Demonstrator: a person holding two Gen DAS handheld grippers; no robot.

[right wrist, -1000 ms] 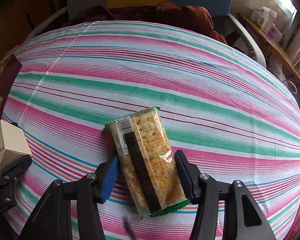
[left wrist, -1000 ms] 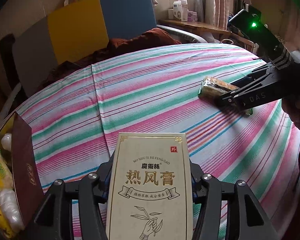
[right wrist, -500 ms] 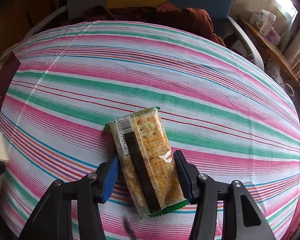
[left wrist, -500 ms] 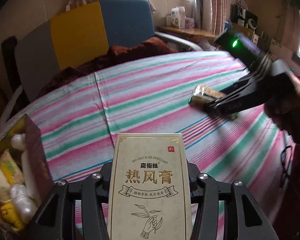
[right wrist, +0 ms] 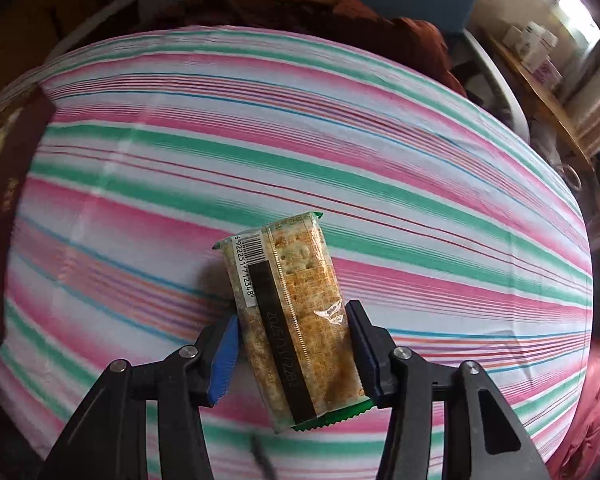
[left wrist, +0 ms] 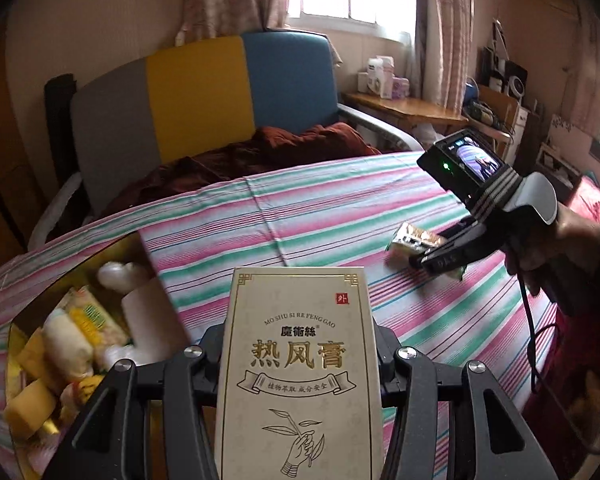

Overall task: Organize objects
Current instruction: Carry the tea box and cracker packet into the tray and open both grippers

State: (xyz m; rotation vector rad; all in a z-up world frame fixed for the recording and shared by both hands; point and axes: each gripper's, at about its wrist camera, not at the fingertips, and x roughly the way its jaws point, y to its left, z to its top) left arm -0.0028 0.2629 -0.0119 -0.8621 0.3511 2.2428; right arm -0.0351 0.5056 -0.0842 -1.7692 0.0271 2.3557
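A cream carton with gold Chinese lettering [left wrist: 300, 364] stands upright between the fingers of my left gripper [left wrist: 300, 336], which is shut on it above the striped cloth. An open dark red box [left wrist: 156, 312] with several yellow and white packets lies just left of it. A clear pack of crackers [right wrist: 296, 280] with a barcode sits between the blue pads of my right gripper [right wrist: 292, 320]. Those jaws are closing, and both pads press the pack's sides. The pack hangs slightly off the cloth, with a shadow beneath it. The left wrist view shows that gripper [left wrist: 432, 258] and the pack [left wrist: 410, 236] at the right.
The round table wears a pink, green and white striped cloth [left wrist: 308, 216]. A grey, yellow and blue chair [left wrist: 204, 92] with a brown blanket stands behind it. A person's hand [left wrist: 564, 240] grips the right tool. The red box's wall [right wrist: 8, 208] shows at the left.
My left gripper has risen and swung left with the carton, so the inside of the red box has come into view. The right jaws have narrowed onto the cracker pack and raised it slightly.
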